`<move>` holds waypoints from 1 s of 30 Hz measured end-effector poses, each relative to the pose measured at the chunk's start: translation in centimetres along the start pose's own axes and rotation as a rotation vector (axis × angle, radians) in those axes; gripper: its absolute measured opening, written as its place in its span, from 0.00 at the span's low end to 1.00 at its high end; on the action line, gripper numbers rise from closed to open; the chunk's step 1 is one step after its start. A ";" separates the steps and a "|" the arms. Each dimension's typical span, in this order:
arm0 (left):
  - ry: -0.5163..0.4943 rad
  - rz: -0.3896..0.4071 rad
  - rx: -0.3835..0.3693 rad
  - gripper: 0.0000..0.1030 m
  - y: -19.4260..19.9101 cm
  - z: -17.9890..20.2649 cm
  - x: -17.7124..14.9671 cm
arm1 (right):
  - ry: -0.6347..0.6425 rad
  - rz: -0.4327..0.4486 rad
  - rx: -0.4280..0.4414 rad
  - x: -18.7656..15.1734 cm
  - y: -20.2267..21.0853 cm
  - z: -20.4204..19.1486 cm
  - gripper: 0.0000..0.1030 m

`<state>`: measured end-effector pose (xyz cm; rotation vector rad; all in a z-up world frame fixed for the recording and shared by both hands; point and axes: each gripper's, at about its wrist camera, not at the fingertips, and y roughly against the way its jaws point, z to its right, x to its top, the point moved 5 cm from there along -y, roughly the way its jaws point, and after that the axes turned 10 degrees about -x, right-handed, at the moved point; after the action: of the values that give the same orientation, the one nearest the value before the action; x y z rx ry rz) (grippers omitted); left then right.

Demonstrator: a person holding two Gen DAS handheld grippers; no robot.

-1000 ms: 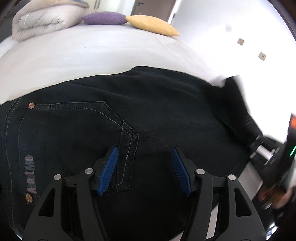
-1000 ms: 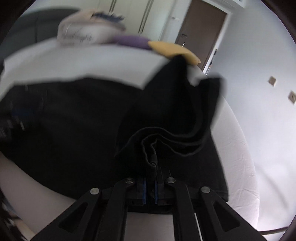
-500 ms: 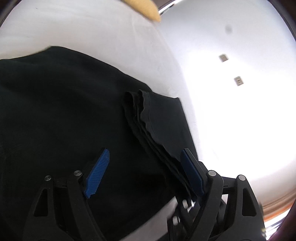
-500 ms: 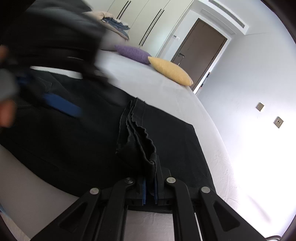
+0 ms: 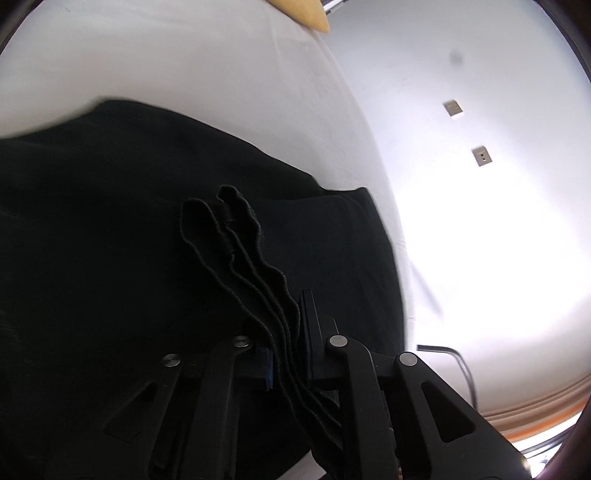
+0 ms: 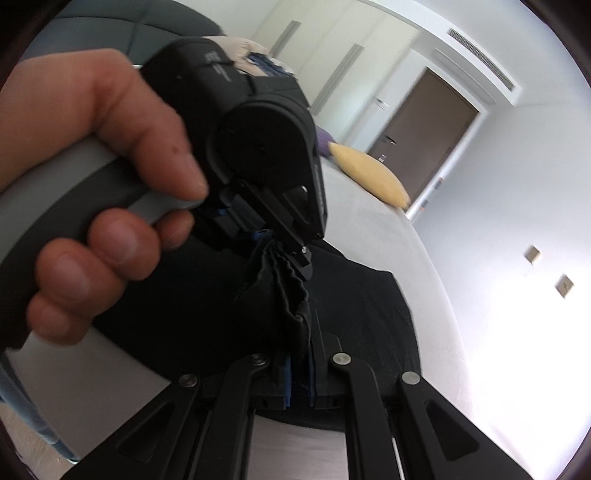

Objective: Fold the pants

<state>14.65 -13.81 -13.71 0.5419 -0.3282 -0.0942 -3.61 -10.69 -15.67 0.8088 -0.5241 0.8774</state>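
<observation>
Black pants lie spread on a white bed. The stacked leg hems stand up in a wavy ridge. My left gripper is shut on these hems near the bed's front edge. My right gripper is shut on the same bunch of hems from the near side. The left gripper, held in a hand, shows in the right wrist view clamped on the hems just ahead of my right fingertips. The pants run flat to the right there.
A yellow pillow lies at the bed's far end, with a purple pillow and folded bedding behind it. It also shows in the left wrist view. A brown door and white wall with sockets are on the right.
My left gripper has swung right from the pants' pocket area to the hems and closed on them. My right gripper has stayed shut on the hems, which came down from a raised position.
</observation>
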 end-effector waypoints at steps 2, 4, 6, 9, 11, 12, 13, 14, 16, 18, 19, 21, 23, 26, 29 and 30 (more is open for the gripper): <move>-0.025 0.012 0.038 0.09 1.9 -1.0 0.5 | 0.041 0.026 0.029 0.9 0.7 -1.8 0.08; -0.032 0.020 0.069 0.09 4.0 -2.0 1.2 | 0.081 0.051 0.059 1.9 1.2 -3.6 0.07; -0.028 0.026 0.091 0.09 6.0 -3.2 1.7 | 0.102 0.067 0.093 3.0 1.5 -5.2 0.07; -0.022 0.033 0.125 0.09 7.7 -4.9 2.3 | 0.115 0.066 0.133 4.1 1.2 -6.8 0.07; -0.015 0.035 0.147 0.09 8.3 -5.9 2.7 | 0.120 0.048 0.161 4.3 0.7 -7.9 0.07; -0.008 0.035 0.159 0.10 8.3 -6.5 2.9 | 0.120 0.037 0.172 4.3 0.4 -8.4 0.08; -0.003 0.034 0.164 0.10 8.3 -7.1 2.9 | 0.121 0.023 0.184 4.2 0.2 -8.8 0.08; -0.001 0.037 0.156 0.10 8.4 -7.3 2.8 | 0.126 -0.009 0.214 3.8 -0.2 -9.5 0.09; 0.004 0.052 0.147 0.13 8.8 -7.6 2.7 | 0.122 -0.044 0.267 3.2 -0.5 -10.0 0.25; 0.002 0.071 0.171 0.13 9.7 -7.5 2.3 | 0.085 -0.047 0.273 2.6 -0.1 -9.4 0.38; 0.001 0.086 0.193 0.13 10.8 -7.7 1.6 | 0.066 -0.050 0.284 2.4 0.1 -8.9 0.48; -0.029 0.115 0.316 0.13 12.4 -7.2 0.0 | -0.034 -0.086 0.369 1.6 0.6 -7.0 0.56; -0.088 0.147 0.401 0.13 13.6 -6.1 -0.9 | -0.187 -0.146 0.487 0.7 1.0 -4.2 0.56; -0.253 0.153 0.513 0.13 12.8 -3.0 -2.2 | -0.388 -0.198 0.616 -0.2 0.6 0.4 0.53; -0.379 0.084 0.573 0.13 10.4 -2.2 -4.3 | -0.616 -0.279 0.698 -0.8 -3.9 6.4 0.22; -0.380 0.051 0.591 0.13 9.4 -2.7 -4.9 | -0.667 -0.295 0.714 -1.6 -4.9 7.5 0.16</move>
<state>10.98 -3.61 -12.33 1.1051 -0.7509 -0.0491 -0.97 -19.30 -14.26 1.8144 -0.6496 0.4918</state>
